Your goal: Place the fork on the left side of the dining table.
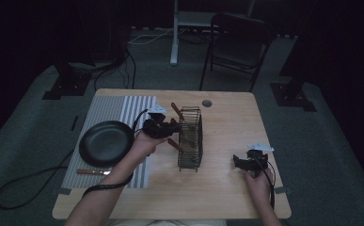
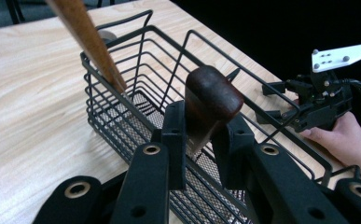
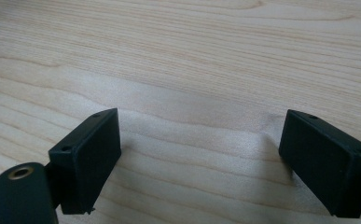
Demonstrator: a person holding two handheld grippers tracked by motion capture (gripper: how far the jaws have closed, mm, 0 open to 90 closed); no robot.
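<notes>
A black wire basket point(image 1: 190, 139) stands upright at the table's middle. My left gripper point(image 1: 163, 128) is at its left side, shut on a dark brown wooden handle point(image 2: 212, 99) whose other end goes down into the basket point(image 2: 136, 105); that end is hidden. A lighter wooden handle point(image 2: 87, 39) leans out of the basket's far end point(image 1: 175, 110). Another handle point(image 1: 174, 144) pokes out on the basket's left side. My right gripper point(image 1: 245, 162) rests low over bare table to the right of the basket, open, with nothing between its jaws point(image 3: 199, 158).
On the left, a striped mat point(image 1: 118, 108) carries a black pan point(image 1: 106, 143) and a wooden-handled utensil point(image 1: 93, 172) near the front. A grey disc point(image 1: 207, 103) sits at the table's far edge. A chair point(image 1: 238, 44) stands behind the table.
</notes>
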